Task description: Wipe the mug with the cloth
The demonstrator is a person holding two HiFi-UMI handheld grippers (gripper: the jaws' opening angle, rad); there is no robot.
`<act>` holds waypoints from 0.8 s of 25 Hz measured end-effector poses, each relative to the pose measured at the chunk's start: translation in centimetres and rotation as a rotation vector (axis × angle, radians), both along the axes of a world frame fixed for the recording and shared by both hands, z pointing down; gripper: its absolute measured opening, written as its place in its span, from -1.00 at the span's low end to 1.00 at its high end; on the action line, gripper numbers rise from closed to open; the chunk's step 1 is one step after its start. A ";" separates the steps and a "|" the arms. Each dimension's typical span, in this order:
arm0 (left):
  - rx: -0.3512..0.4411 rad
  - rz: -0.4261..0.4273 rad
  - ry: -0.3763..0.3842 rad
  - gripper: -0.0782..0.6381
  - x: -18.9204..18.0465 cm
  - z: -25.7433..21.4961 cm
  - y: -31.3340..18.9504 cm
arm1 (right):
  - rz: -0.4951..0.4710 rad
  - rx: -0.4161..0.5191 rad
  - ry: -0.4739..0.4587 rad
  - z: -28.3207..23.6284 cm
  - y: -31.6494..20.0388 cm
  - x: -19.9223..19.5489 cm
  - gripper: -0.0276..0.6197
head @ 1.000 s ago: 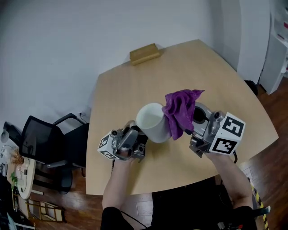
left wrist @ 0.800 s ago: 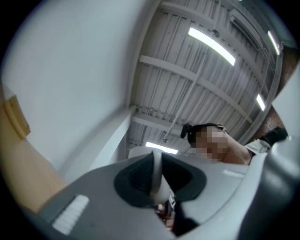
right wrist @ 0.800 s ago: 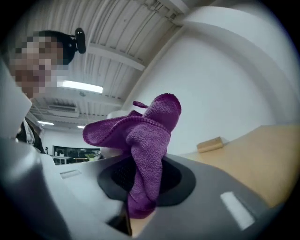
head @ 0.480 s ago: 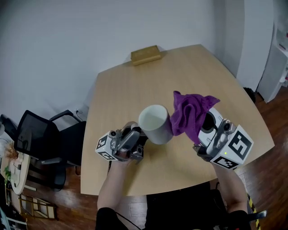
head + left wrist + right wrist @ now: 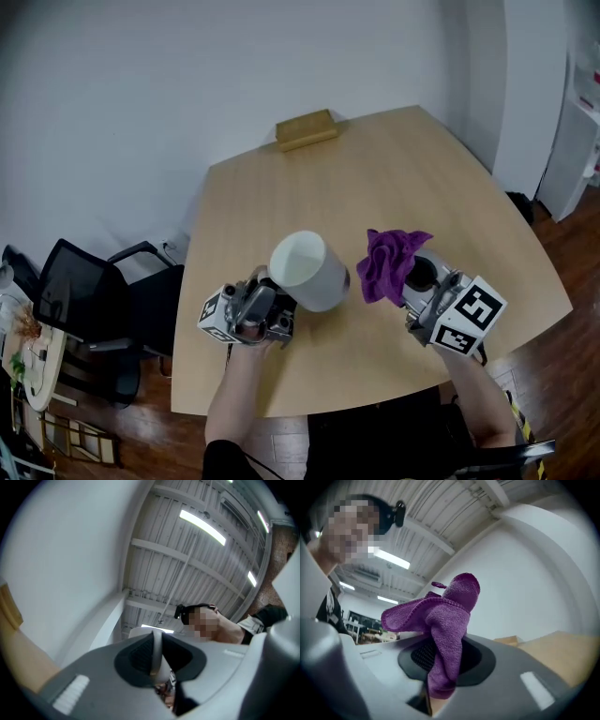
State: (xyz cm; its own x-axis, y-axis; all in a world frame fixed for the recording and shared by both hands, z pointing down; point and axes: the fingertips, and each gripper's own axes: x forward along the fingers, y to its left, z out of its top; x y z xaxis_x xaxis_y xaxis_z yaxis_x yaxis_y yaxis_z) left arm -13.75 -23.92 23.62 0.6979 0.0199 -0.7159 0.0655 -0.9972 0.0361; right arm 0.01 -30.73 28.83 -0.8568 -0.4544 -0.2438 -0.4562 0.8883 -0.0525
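Observation:
In the head view a white mug [image 5: 305, 270] is held tilted above the wooden table [image 5: 403, 178], its mouth facing up and left. My left gripper [image 5: 279, 298] is shut on the mug's handle, which shows in the left gripper view as a thin white strip [image 5: 156, 651] clamped between the jaws [image 5: 156, 662]. A bunched purple cloth [image 5: 389, 261] sticks up from my right gripper [image 5: 409, 279], a short gap to the right of the mug and not touching it. In the right gripper view the cloth [image 5: 443, 620] is pinched between the jaws [image 5: 440, 665].
A tan wooden block [image 5: 305, 129] lies at the table's far edge. A black office chair [image 5: 89, 305] stands left of the table, and a white cabinet [image 5: 572, 103] is at the right. The table's near edge runs just under both hands.
The cloth lay against the mug's right side a second ago; my right gripper has since carried it right and lower, clear of the mug. The mug has shifted slightly left.

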 end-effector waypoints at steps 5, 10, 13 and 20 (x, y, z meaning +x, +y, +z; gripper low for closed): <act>0.046 0.031 -0.046 -0.59 1.5 0.2 1.3 | -0.189 0.061 -0.202 -8.1 2.6 0.0 -0.66; 0.075 0.049 -0.044 -0.59 1.9 0.2 2.1 | -0.232 0.034 -0.164 -6.2 3.2 -1.8 -0.66; 0.088 0.046 -0.038 -0.59 1.7 -0.2 1.8 | -0.205 -0.059 -0.107 -2.4 1.6 -1.8 -0.66; 0.134 0.051 -0.079 -0.59 1.1 1.6 2.4 | -0.210 -0.222 -0.088 1.3 -0.5 -1.0 -0.66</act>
